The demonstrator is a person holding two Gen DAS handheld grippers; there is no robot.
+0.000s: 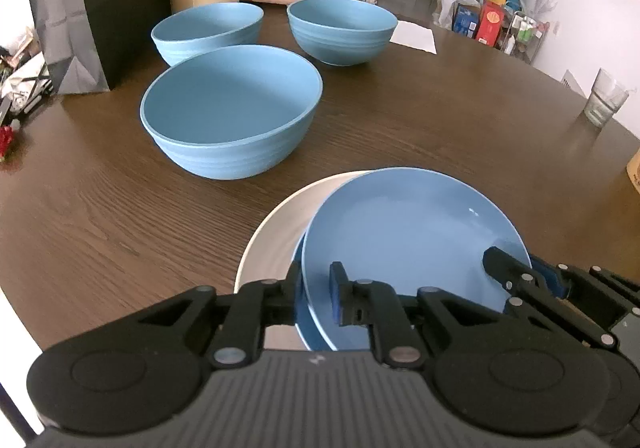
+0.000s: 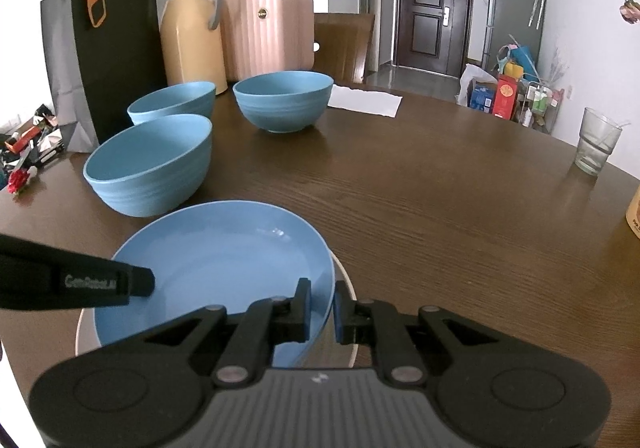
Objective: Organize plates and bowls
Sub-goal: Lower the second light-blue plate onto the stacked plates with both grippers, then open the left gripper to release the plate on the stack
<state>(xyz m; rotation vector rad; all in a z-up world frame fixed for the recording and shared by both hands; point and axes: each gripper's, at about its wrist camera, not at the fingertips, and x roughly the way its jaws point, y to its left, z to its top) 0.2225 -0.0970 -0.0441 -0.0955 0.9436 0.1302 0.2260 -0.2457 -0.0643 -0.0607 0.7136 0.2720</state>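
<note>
plate-stacking step in hand: left gripper (image 1: 316,296) and right gripper (image 2: 322,310) both nipped nearly closed on opposite rims of the blue plate (image 1: 412,232), tilted above a white plate (image 1: 272,232) on the table (image 1: 440,120). probably next: lower level, centre, release. three blue bowls (image 1: 232,108) waiting behind, unstacked.

a glass (image 2: 598,142), yellow jug (image 2: 192,32) and black bag (image 2: 116,48) stand on the table (image 2: 440,200).
</note>
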